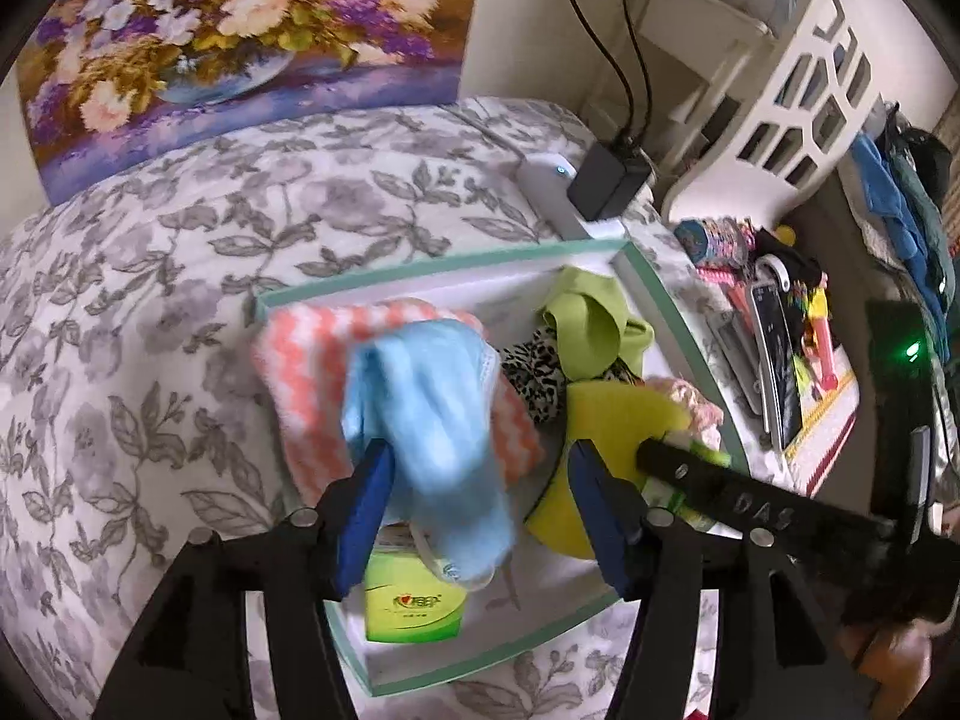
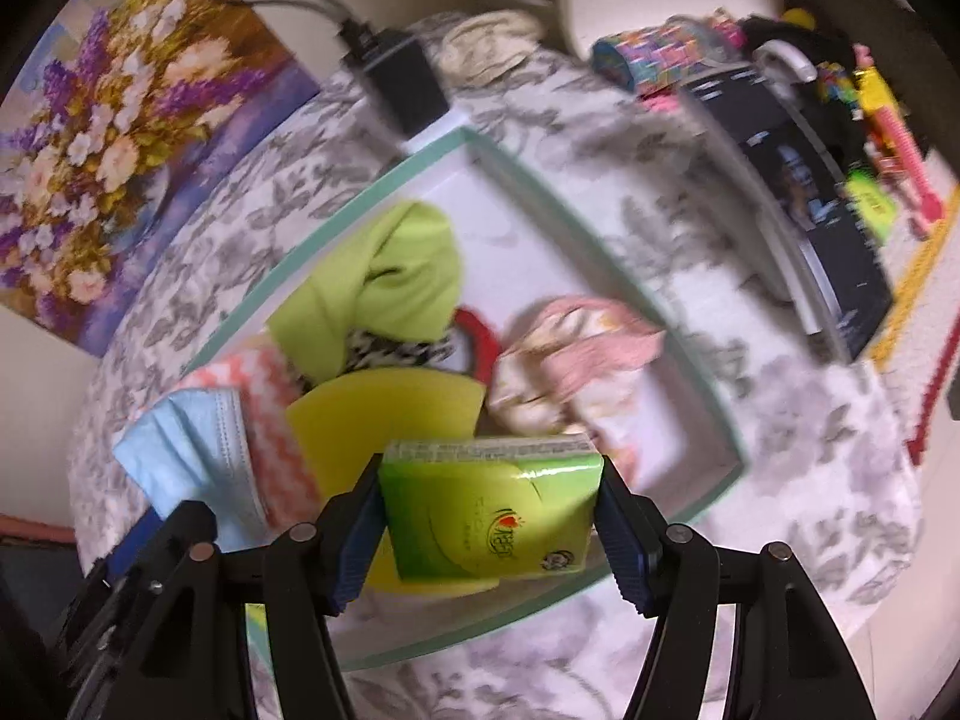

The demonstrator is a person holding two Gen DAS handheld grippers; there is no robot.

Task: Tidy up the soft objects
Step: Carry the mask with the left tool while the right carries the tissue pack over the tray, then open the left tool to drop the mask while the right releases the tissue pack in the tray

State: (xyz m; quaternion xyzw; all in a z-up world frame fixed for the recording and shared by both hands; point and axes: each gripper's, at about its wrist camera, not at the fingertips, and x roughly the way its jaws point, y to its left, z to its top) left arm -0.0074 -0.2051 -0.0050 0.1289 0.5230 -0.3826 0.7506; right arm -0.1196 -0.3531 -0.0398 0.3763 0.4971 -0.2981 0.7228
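Note:
A white box with a teal rim (image 1: pixel 444 267) (image 2: pixel 420 162) lies on the floral bedspread. It holds a pink-and-white zigzag cloth (image 1: pixel 312 360), a light-blue cloth (image 1: pixel 432 420) (image 2: pixel 180 456), a lime-green cloth (image 1: pixel 591 324) (image 2: pixel 384 282), a leopard-print piece (image 1: pixel 537 372), a yellow sponge (image 1: pixel 606 420) (image 2: pixel 384 414), a pink floral cloth (image 2: pixel 576 348) and a green tissue pack (image 1: pixel 414 606). My left gripper (image 1: pixel 480 480) is open over the box, with the blue cloth draped between its fingers. My right gripper (image 2: pixel 489 516) is shut on a second green tissue pack (image 2: pixel 492 510) above the box's near edge.
A flower painting (image 1: pixel 240 48) leans at the bed's back. A black adapter (image 1: pixel 609 186) with cables sits on a white device behind the box. A white openwork basket (image 1: pixel 798 96), books and colourful items (image 1: pixel 774 330) lie to the right.

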